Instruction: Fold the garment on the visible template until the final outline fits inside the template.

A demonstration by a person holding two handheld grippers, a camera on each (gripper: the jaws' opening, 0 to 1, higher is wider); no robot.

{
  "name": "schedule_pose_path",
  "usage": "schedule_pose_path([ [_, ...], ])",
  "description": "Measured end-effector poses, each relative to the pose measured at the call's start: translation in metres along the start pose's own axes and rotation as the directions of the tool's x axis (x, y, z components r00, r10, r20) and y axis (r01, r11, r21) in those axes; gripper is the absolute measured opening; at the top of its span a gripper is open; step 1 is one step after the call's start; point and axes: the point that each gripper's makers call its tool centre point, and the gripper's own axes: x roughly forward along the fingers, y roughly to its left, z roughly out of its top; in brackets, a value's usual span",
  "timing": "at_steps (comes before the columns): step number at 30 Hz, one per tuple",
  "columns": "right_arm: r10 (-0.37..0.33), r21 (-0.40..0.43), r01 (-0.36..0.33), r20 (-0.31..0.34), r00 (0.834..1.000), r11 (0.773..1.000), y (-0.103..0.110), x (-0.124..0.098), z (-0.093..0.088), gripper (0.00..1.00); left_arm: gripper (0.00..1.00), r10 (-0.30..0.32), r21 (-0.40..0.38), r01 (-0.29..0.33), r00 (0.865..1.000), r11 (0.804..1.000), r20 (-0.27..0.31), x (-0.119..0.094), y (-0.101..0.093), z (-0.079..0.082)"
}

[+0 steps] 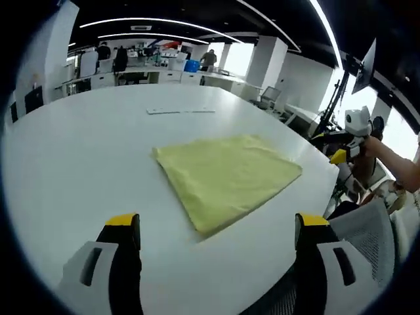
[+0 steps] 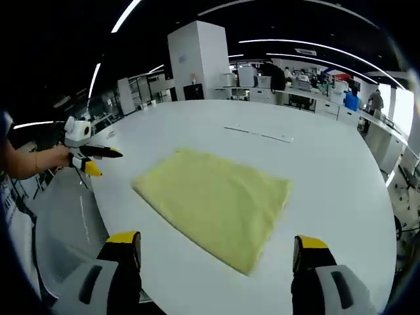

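Left gripper view: the left gripper [image 1: 218, 230] stands with its two yellow-tipped jaws spread wide and nothing between them, held above the near edge of a big white table [image 1: 79, 151]. Just beyond the jaws lies a yellow cloth [image 1: 226, 177], folded flat into a rough rectangle and resting on the tabletop. Farther up the table sits a thin pale strip [image 1: 180, 111]. Past the table's right edge a hand holds the right gripper [image 1: 348, 154], and a grey mesh chair [image 1: 367, 230] shows near the lower right.

In the right gripper view the right gripper [image 2: 216, 251] is likewise wide open and empty, with the cloth [image 2: 216, 200] lying ahead of it. The left gripper [image 2: 88, 157] hangs off the table's left edge.

The room is an open office: white pillars [image 2: 197, 62], long ceiling light strips [image 1: 157, 21], desks [image 1: 164, 75] and people [image 1: 209, 59] at the back, bright windows [image 1: 239, 58].
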Motion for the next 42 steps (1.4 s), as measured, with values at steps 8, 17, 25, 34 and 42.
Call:
schedule_pose_path([
  [8, -0.014, 0.036, 0.014, -0.011, 1.0, 0.999, 0.007, -0.015, -0.005, 0.99, 0.99, 0.032, 0.06, -0.031, 0.999, 0.998, -0.012, -0.02, -0.008, 0.008],
  [17, -0.054, 0.037, 0.053, 0.029, 0.998, 0.998, 0.007, -0.026, 0.0, 0.99, 0.99, 0.048, 0.106, -0.043, 0.998, 0.993, -0.045, -0.025, -0.014, -0.002],
  [25, -0.088, 0.005, 0.088, 0.006, 0.996, 0.996, 0.007, -0.033, -0.01, 0.99, 0.99, 0.087, 0.079, -0.084, 0.996, 0.993, -0.024, -0.035, -0.009, -0.003],
  [34, -0.112, 0.007, 0.112, -0.014, 0.994, 0.994, 0.003, -0.043, -0.02, 0.99, 0.97, 0.069, 0.102, -0.063, 0.996, 0.993, -0.057, -0.04, -0.017, -0.015],
  [42, -0.123, 0.011, 0.123, -0.017, 0.992, 0.992, 0.002, -0.044, -0.028, 0.99, 0.95, 0.082, 0.065, -0.079, 0.996, 0.995, -0.045, -0.04, -0.013, -0.014],
])
